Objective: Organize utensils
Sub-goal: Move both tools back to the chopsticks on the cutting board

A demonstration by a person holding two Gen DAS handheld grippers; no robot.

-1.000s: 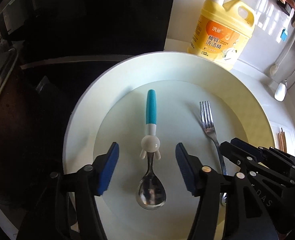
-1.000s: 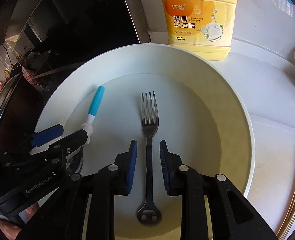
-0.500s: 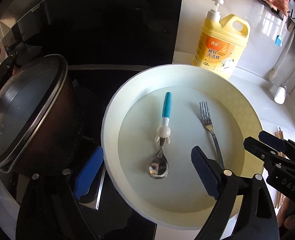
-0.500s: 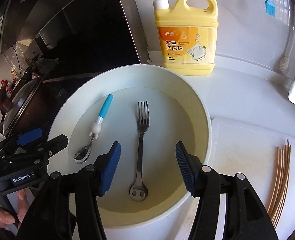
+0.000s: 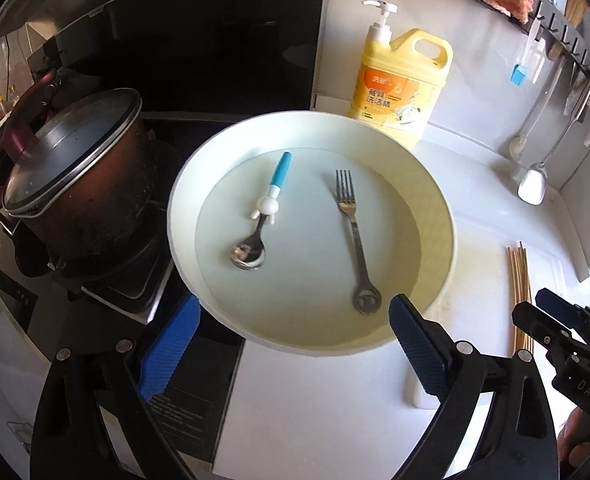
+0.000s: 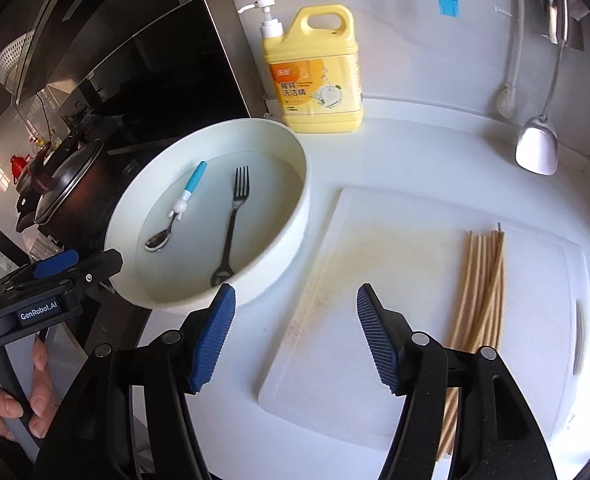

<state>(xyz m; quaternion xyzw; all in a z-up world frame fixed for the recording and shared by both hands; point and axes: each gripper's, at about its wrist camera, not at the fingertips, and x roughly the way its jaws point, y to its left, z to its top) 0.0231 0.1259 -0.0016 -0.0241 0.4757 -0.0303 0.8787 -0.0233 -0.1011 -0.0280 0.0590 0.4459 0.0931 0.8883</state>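
A: What sits around the round white basin (image 5: 447, 216)?
B: A yellow detergent jug (image 6: 319, 76) behind it, a lidded brown pot (image 5: 75, 184) to its left, a white cutting board (image 6: 415, 280) with bamboo skewers (image 6: 483, 276) to its right, all on the white tabletop (image 6: 395, 148).
A: And the utensils?
B: The teal-handled spoon (image 5: 265, 212) and steel fork (image 5: 353, 232) lie apart inside the basin.
A: Changes?
B: Both the left gripper (image 5: 291, 344) and the right gripper (image 6: 295, 336) have pulled back off the utensils; their fingers are opening, empty.

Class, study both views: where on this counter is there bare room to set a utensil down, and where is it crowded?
Free: the cutting board between the basin and the chopsticks; the counter between the detergent bottle and the hanging spatula. Crowded: the stove side, where the pot sits close beside the basin.
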